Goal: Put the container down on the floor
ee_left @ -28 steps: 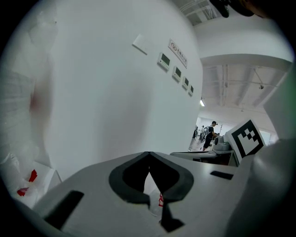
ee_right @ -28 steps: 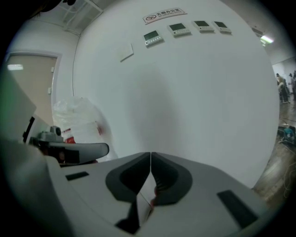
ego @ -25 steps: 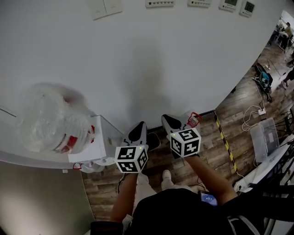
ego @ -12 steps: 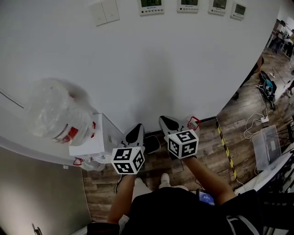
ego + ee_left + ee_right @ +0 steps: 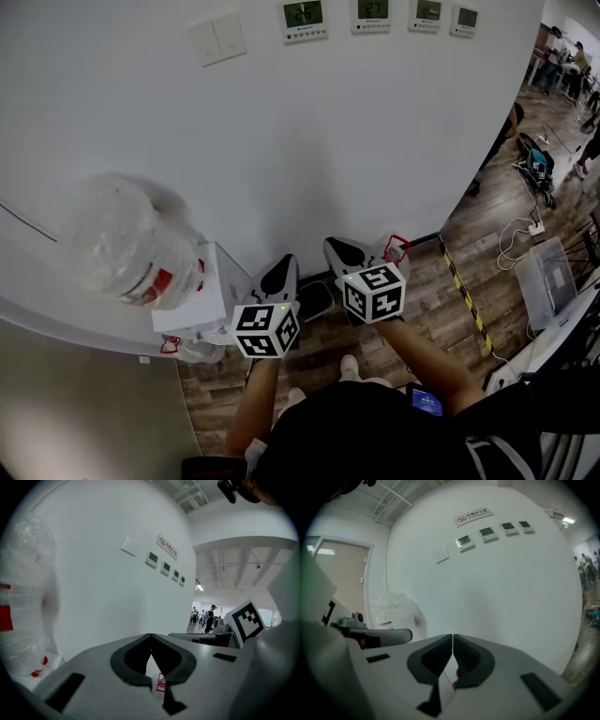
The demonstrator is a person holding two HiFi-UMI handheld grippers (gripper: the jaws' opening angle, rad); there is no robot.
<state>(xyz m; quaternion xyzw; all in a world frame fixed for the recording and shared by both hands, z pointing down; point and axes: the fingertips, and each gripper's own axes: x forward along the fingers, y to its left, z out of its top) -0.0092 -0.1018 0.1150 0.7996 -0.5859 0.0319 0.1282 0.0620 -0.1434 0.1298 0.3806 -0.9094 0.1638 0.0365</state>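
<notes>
A large clear jug (image 5: 122, 246), wrapped in crinkled film and banded in red, sits atop a white cabinet (image 5: 197, 298) at far left, against the white wall (image 5: 328, 131). Neither tool touches it. The left gripper (image 5: 284, 270) and right gripper (image 5: 343, 249) hang side by side, each with jaws pressed together on nothing. Bare wood floor (image 5: 422, 281) lies below them. Yellow-black tape (image 5: 461, 286) and loose cables (image 5: 517, 228) edge the right.
</notes>
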